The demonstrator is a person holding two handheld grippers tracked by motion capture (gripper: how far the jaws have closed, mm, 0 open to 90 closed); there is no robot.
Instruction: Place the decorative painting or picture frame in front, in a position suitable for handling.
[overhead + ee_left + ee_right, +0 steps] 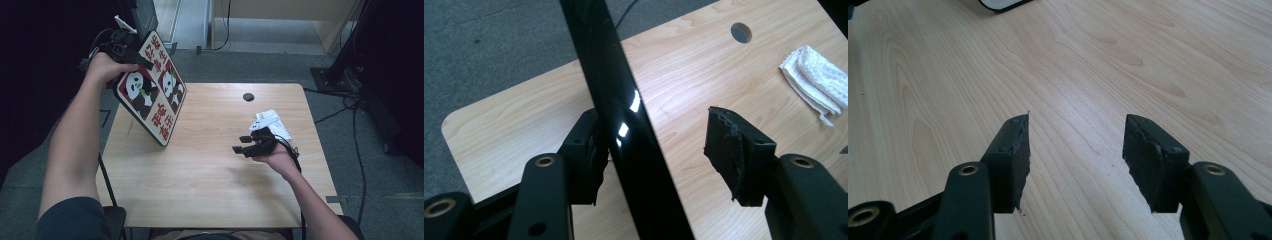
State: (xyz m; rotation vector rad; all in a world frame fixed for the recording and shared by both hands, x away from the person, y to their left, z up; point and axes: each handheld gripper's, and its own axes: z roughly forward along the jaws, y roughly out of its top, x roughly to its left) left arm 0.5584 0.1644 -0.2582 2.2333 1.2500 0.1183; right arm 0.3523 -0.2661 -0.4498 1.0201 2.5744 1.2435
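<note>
The panda tray (152,89) stands tilted on its near edge at the far left of the table (210,190), its printed face turned toward the middle. The left gripper (131,61) is at its raised far rim. In the left gripper view the tray's glossy black edge (624,115) runs between the jaws, close against or touching the left pad (589,155) and clear of the right one, so the jaws are open around it with no clamp made. Securing that hold looks like the step in hand, and any lifting or setting down of the tray is left to do.

The right gripper (246,144) hovers low over the right half of the table, jaws wide apart with nothing between them; its own view has bare wood between the pads.

A folded white cloth (270,122) lies just behind it, untouched, near a round cable hole (248,97). The table is pale wood grain, on grey carpet with cables trailing at the right
</note>
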